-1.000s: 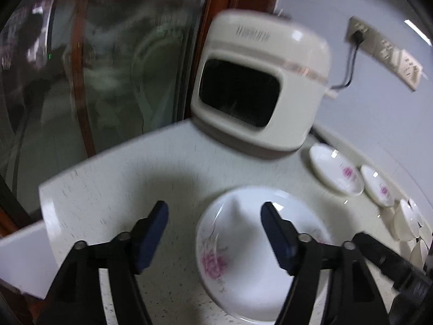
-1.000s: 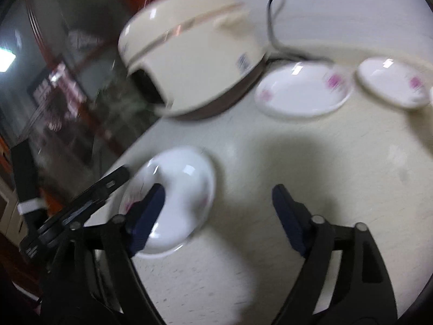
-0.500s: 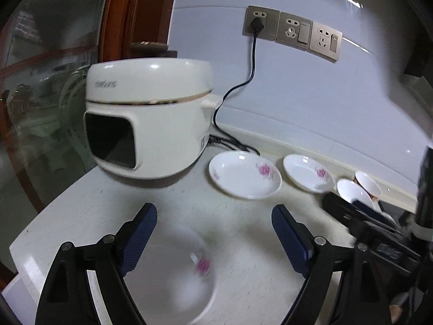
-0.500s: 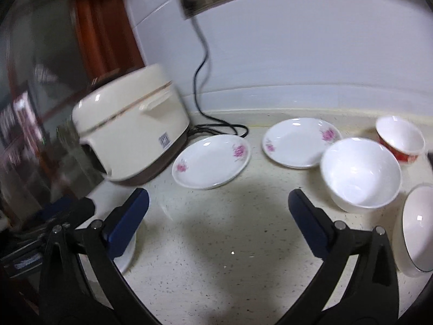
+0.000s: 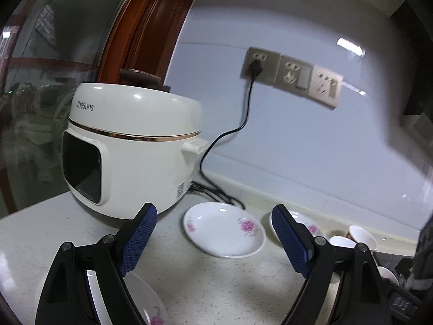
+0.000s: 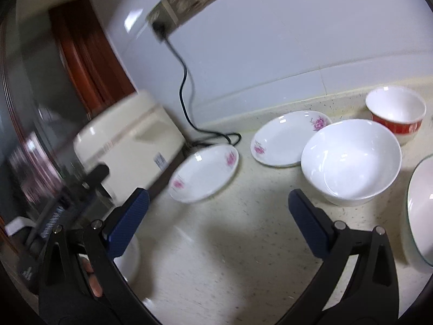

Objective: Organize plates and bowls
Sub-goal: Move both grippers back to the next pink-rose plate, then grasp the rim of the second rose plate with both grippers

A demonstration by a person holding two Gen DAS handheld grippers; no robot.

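My left gripper (image 5: 213, 239) is open and empty above the counter. A white plate with pink flowers (image 5: 151, 306) lies under its left finger. A second flowered plate (image 5: 223, 228) lies ahead, and a third (image 5: 311, 224) shows behind the right finger. My right gripper (image 6: 217, 220) is open and empty. Ahead of it lie the two flowered plates (image 6: 205, 173) (image 6: 286, 138), a plain white bowl (image 6: 351, 162), a red-sided bowl (image 6: 395, 111) and a rimmed bowl (image 6: 422, 211) at the right edge.
A cream rice cooker (image 5: 127, 149) stands at the back left, its black cord (image 5: 230, 132) plugged into wall sockets (image 5: 292, 78). A glass door with a wooden frame (image 5: 140, 24) is on the left. Small bowls (image 5: 362, 237) sit far right on the speckled counter (image 6: 243, 257).
Both grippers have swung right and tilted up, away from the near plate toward the wall. The near plate has slid to the bottom left of the left wrist view. Both stay open.
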